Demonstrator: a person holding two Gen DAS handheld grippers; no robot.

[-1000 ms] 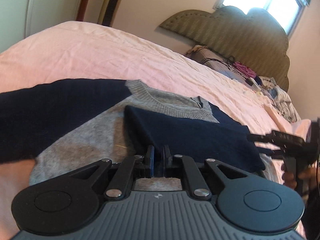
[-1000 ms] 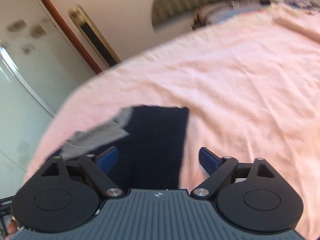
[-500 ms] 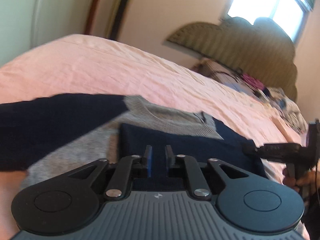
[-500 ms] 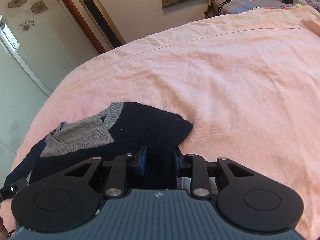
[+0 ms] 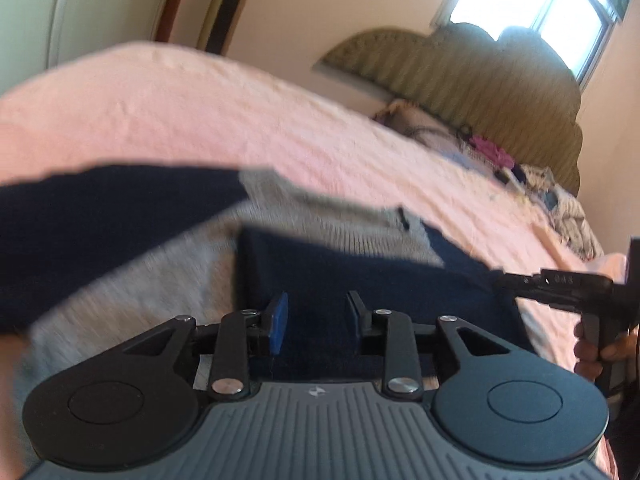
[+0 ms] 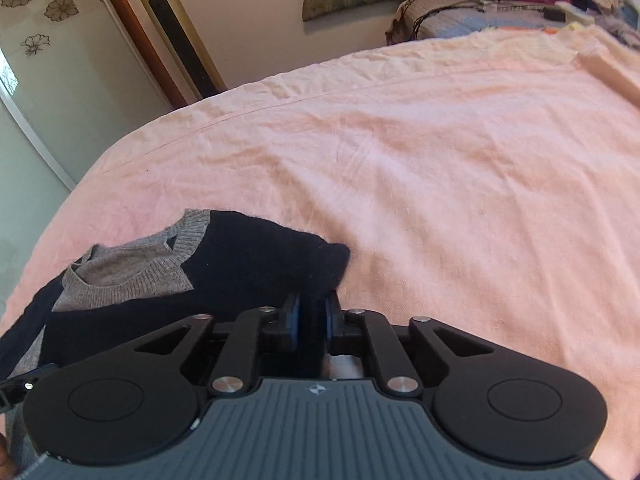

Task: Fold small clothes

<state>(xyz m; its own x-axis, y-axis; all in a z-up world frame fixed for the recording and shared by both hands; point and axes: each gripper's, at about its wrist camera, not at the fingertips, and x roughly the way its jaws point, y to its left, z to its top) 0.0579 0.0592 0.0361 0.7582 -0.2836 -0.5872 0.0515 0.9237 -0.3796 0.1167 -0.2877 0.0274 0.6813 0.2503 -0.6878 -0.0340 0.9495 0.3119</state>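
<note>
**Op A:** On the left, my left gripper (image 5: 316, 322) is low over the sweater (image 5: 168, 280), jaws parting, pads clear of the navy sleeve (image 5: 360, 276) folded across the grey chest. Nothing is pinched there.

**Op B:** The risk?

**Op A:** I think the loose knit could snag on a pad as I draw off and drag the fold open. That view is also smeared, so I judge edges poorly.

**Op B:** And the right?

**Op A:** My right gripper (image 6: 311, 322) sits at the folded shoulder, a narrow gap with dark knit between the pads, jaws easing apart. Whether they grip it, I can't tell. If it clings, lifting would pull the corner askew.

**Op B:** The garment itself?

**Op A:** Grey body, ribbed collar (image 6: 132, 270), navy sleeves. It lies flat on the pink bedsheet (image 6: 420, 184) near its edge, one sleeve folded in, the other (image 5: 100, 216) stretched out left.
</note>
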